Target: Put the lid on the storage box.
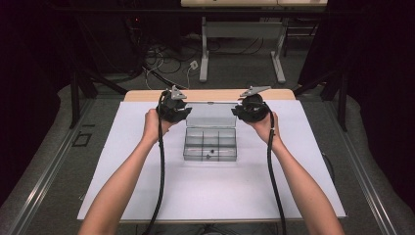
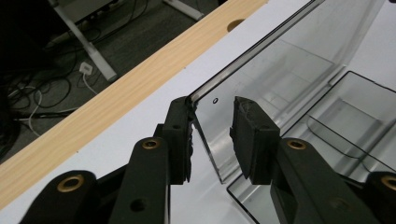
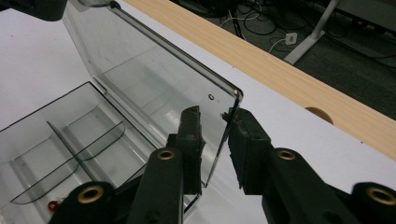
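High view: two bare forearms rise from the bottom corners and converge toward the middle of the frame. The left gripper and right gripper sit at the two upper corners of a clear plastic box, each with a grey three-cornered plate on top and a black cable trailing down along the arm. The box lies at centre frame on a white sheet that covers a table with a pale wood edge. Its lid stands raised at the back, between the grippers. The tray is split by thin walls into small compartments; a small dark item, too small to tell, lies in a lower one.

Left gripper view: the black jaws rise from the bottom, matte and blocky with brass-coloured pivots. They stand at a narrow gap astride the lid's corner at mid-frame. The left pad lies against the lid's edge; the right pad stands off it. The lid is smooth, see-through and rounded at the corner, with a tiny hole near it.

Right gripper view: the jaws straddle the lid's other corner, slightly parted. The right pad looks to touch the lid's edge; a sliver of space shows on the left. A small red bit lies in the tray at lower left.
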`<action>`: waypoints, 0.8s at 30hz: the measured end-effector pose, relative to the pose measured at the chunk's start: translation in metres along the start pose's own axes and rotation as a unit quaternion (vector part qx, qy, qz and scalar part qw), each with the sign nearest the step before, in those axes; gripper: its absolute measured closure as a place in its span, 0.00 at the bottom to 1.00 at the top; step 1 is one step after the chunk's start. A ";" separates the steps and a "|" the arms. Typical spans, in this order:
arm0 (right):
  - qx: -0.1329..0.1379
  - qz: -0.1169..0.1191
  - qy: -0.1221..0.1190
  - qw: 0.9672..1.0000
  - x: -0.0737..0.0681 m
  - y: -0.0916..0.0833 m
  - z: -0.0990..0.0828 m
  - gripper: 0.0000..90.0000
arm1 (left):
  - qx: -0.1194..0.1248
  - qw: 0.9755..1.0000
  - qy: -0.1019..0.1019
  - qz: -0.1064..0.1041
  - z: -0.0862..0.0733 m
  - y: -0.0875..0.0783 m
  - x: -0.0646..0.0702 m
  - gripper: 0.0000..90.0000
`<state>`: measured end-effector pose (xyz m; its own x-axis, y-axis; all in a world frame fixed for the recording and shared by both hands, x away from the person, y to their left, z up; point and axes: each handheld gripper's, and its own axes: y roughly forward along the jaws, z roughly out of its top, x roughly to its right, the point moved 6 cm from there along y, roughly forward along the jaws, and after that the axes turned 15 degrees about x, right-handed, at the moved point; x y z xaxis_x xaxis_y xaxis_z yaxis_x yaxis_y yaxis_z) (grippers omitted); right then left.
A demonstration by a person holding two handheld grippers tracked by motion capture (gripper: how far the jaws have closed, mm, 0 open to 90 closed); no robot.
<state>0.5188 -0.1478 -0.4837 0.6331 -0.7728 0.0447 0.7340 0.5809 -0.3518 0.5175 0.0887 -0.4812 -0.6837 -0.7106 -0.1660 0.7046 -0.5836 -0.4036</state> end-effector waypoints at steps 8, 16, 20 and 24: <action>0.002 -0.009 -0.021 1.000 -0.015 -0.016 -0.008 0.87 | 0.009 1.000 0.027 -0.006 -0.009 -0.017 0.015 0.75; -0.004 -0.006 -0.032 0.999 -0.029 -0.030 -0.018 0.87 | -0.010 0.999 0.030 -0.011 -0.020 -0.028 0.029 0.74; -0.005 0.000 -0.037 0.999 -0.034 -0.034 -0.023 0.87 | -0.008 1.000 0.024 -0.018 -0.025 -0.031 0.034 0.74; -0.006 0.003 -0.040 0.999 -0.038 -0.037 -0.028 0.86 | -0.011 0.999 0.025 -0.016 -0.030 -0.033 0.035 0.73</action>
<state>0.4605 -0.1475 -0.4987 0.6550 -0.7463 0.1181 0.7280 0.5815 -0.3633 0.4647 0.0945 -0.5010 -0.7145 -0.6711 -0.1978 0.6787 -0.5961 -0.4290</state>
